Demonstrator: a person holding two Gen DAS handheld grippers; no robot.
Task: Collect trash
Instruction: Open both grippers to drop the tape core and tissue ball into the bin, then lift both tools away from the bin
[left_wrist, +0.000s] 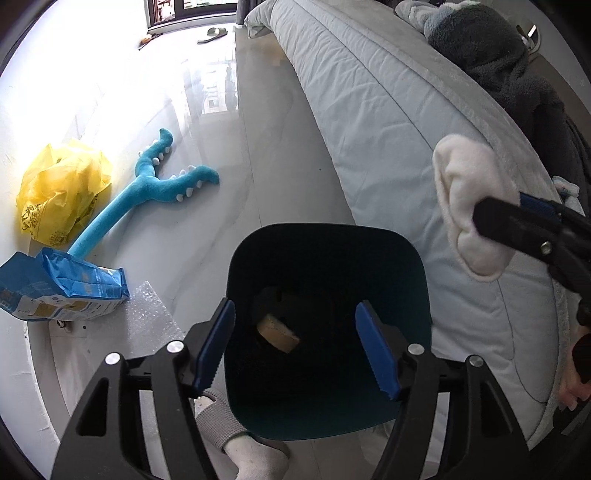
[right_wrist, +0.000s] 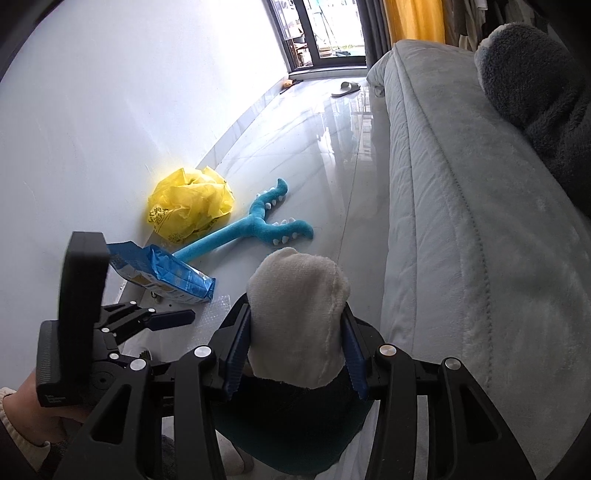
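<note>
A dark teal bin (left_wrist: 328, 332) stands on the floor beside the bed, with a tan scrap (left_wrist: 277, 333) inside. My left gripper (left_wrist: 297, 349) is open and empty, hovering over the bin's mouth. My right gripper (right_wrist: 297, 354) is shut on a white fluffy cloth wad (right_wrist: 297, 314) and holds it above the bin (right_wrist: 291, 424). That wad also shows at the right of the left wrist view (left_wrist: 469, 206). A crumpled yellow plastic bag (left_wrist: 62, 192), a blue packet (left_wrist: 62, 288) and bubble wrap (left_wrist: 151, 321) lie on the floor by the wall.
A blue plush toy (left_wrist: 147, 192) lies on the grey tiled floor. The grey quilted bed (left_wrist: 388, 129) runs along the right, with a dark fluffy blanket (left_wrist: 491, 55) on it. A white wall (right_wrist: 110, 129) is on the left. A slipper (right_wrist: 345, 88) lies near the far window.
</note>
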